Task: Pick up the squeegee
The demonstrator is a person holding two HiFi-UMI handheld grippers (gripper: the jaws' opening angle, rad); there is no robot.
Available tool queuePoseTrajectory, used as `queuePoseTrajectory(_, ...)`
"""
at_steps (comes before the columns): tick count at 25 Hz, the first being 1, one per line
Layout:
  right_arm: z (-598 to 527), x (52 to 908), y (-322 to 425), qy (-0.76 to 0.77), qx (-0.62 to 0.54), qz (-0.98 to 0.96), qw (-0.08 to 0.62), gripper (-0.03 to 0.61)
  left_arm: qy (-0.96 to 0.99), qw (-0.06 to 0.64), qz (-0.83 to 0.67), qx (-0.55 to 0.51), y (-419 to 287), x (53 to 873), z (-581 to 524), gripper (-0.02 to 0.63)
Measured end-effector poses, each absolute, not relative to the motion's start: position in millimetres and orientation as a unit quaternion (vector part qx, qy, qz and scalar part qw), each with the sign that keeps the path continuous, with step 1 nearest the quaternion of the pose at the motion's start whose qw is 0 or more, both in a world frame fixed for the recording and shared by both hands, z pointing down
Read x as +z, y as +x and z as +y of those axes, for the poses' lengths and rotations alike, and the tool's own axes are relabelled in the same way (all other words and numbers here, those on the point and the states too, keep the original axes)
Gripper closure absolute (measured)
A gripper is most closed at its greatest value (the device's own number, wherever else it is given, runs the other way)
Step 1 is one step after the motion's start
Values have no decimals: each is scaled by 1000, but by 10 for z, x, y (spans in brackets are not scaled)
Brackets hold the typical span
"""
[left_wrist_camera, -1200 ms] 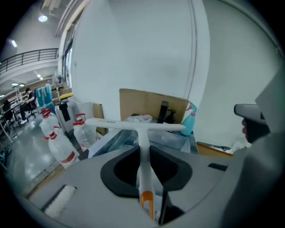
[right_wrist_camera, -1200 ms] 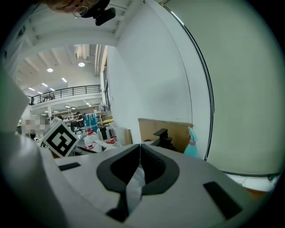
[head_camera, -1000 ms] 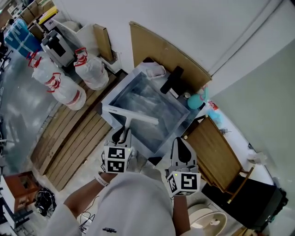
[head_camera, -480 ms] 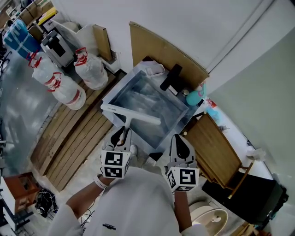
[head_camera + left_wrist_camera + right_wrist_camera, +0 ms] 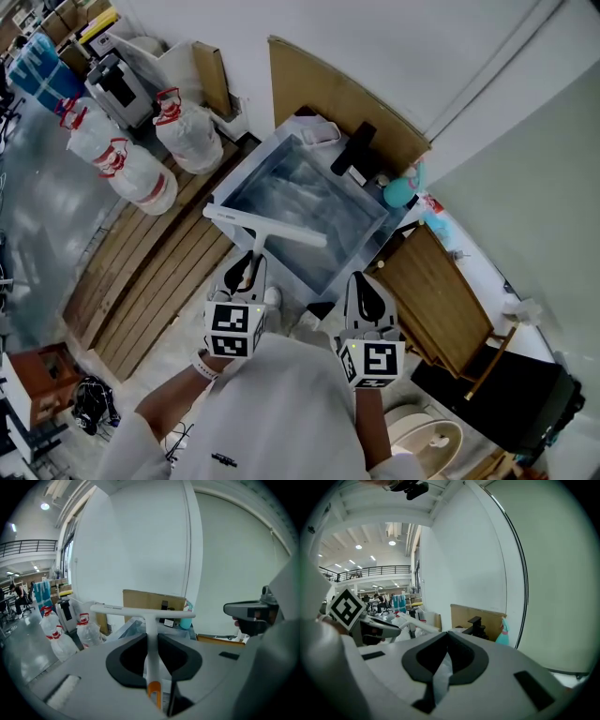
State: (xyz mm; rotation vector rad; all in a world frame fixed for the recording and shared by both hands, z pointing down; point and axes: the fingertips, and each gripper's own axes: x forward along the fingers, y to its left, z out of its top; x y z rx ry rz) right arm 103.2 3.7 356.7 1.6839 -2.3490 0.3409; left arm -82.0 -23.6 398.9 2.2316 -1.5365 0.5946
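The squeegee (image 5: 266, 229) is white, with a long T-shaped blade and a straight handle that ends in orange. My left gripper (image 5: 246, 273) is shut on its handle and holds it off the ground, blade forward, over the near edge of the clear tank (image 5: 367, 246). In the left gripper view the handle (image 5: 151, 654) runs up between the dark pads to the blade (image 5: 140, 611). My right gripper (image 5: 366, 294) hovers beside it on the right, shut with nothing held. The right gripper view shows its jaw tips (image 5: 447, 633) touching.
Tied plastic bags (image 5: 141, 180) stand at the left on wooden slats (image 5: 155, 277). Cardboard (image 5: 337, 94) leans on the white wall behind the tank. A black object (image 5: 354, 150) and a teal bottle (image 5: 398, 192) sit at the tank's far side. A wooden board (image 5: 441, 309) lies to the right.
The left gripper has lifted the squeegee a little, its blade now slightly farther over the tank. Both grips look the same as before.
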Motion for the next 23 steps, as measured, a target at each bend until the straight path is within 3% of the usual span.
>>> queuePoseTrajectory(23, 124, 3600, 979, 565, 120, -807, 120, 572, 786, 186, -547, 221, -859, 4080, -96, 545)
